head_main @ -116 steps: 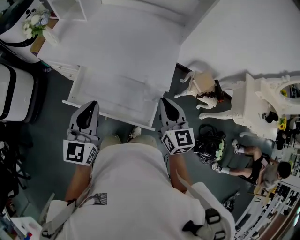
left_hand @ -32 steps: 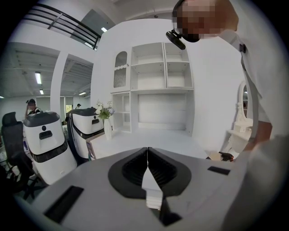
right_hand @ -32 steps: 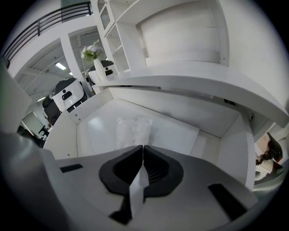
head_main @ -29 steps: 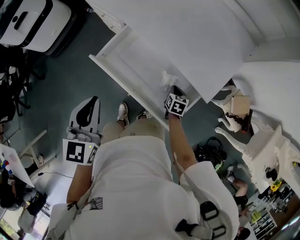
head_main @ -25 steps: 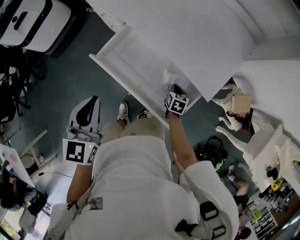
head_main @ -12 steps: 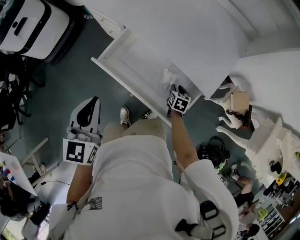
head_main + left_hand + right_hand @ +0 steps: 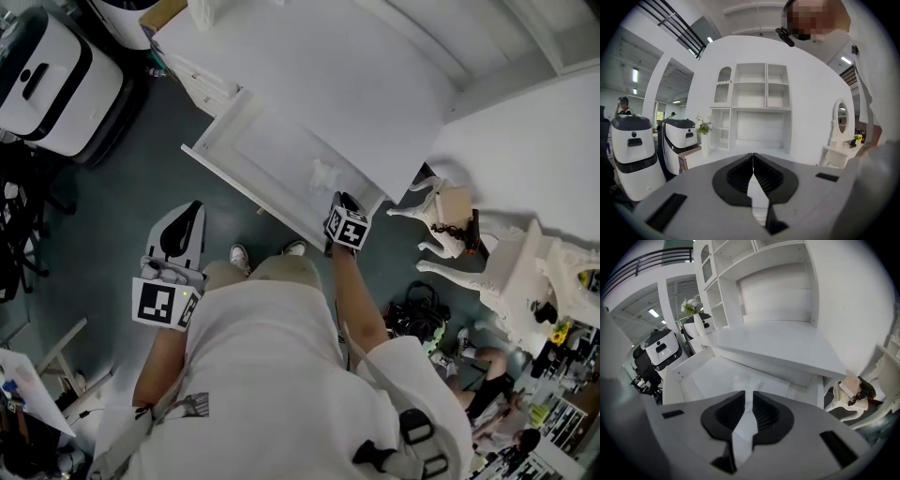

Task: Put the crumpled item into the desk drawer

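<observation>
Nearest the person, the left gripper [image 7: 190, 211] hangs by the hip, well short of the furniture, its jaws pressed together on nothing. The right gripper [image 7: 343, 200], which a second ago was down on the crumpled item [image 7: 324, 174], has let it go and drawn back to the front edge of the drawer [image 7: 246, 193]; its jaws are now closing with nothing between them. The item lies loose on the drawer floor under the desk [image 7: 356, 84], so the placing looks done and the drawer remains open.
</observation>
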A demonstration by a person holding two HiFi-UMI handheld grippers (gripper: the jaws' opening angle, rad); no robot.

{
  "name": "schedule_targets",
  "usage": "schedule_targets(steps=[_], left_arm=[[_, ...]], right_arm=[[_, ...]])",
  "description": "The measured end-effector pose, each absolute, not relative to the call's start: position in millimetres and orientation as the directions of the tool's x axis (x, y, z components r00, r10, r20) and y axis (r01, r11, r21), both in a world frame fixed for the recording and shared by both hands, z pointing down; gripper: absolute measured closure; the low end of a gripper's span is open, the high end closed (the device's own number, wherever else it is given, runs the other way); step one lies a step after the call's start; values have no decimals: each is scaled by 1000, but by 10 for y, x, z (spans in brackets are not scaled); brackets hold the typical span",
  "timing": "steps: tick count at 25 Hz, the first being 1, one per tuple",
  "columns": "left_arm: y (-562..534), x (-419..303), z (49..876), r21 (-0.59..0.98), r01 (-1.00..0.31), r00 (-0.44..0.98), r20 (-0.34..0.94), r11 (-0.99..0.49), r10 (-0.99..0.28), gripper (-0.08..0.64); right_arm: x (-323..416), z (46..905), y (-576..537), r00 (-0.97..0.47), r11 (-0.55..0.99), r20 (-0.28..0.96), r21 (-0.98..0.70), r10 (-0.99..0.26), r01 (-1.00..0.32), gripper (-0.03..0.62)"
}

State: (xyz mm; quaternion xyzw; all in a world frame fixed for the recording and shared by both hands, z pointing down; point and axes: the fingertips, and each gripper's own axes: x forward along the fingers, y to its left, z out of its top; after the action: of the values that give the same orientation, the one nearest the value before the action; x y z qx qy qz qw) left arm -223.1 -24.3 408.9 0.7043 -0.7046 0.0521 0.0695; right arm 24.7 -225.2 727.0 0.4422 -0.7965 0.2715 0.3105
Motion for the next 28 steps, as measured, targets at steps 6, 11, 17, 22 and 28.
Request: schedule_targets(steps=[6,11,17,22,28], left_arm=[[-310,-2191,4035,50,-995,95,119,-90,-988,544],[-322,-2188,3971,57,-987,158,86,-153,-984,544],[-334,-2265,3946,67,-977,207,38,-204,-978,545],[-367,-2266,3966,48,-967,253,39,-251,-967,544],[-478,-2113,3910,34,-952,306,38,-305,-951,545]], right_arm=[[311,6823,-2072,-440,444,679,-184,-588,-877,580],[459,6530,-1945,-423,403,644,-189,-637,-895,581],[540,6253,-1787,-398,372,605,-175,-690,-912,581],[508,5931,-1728,-387,379,545,-134,-744,-916,581],[624,5490,-1740,-384,369,458,-127,-801,-921,581]])
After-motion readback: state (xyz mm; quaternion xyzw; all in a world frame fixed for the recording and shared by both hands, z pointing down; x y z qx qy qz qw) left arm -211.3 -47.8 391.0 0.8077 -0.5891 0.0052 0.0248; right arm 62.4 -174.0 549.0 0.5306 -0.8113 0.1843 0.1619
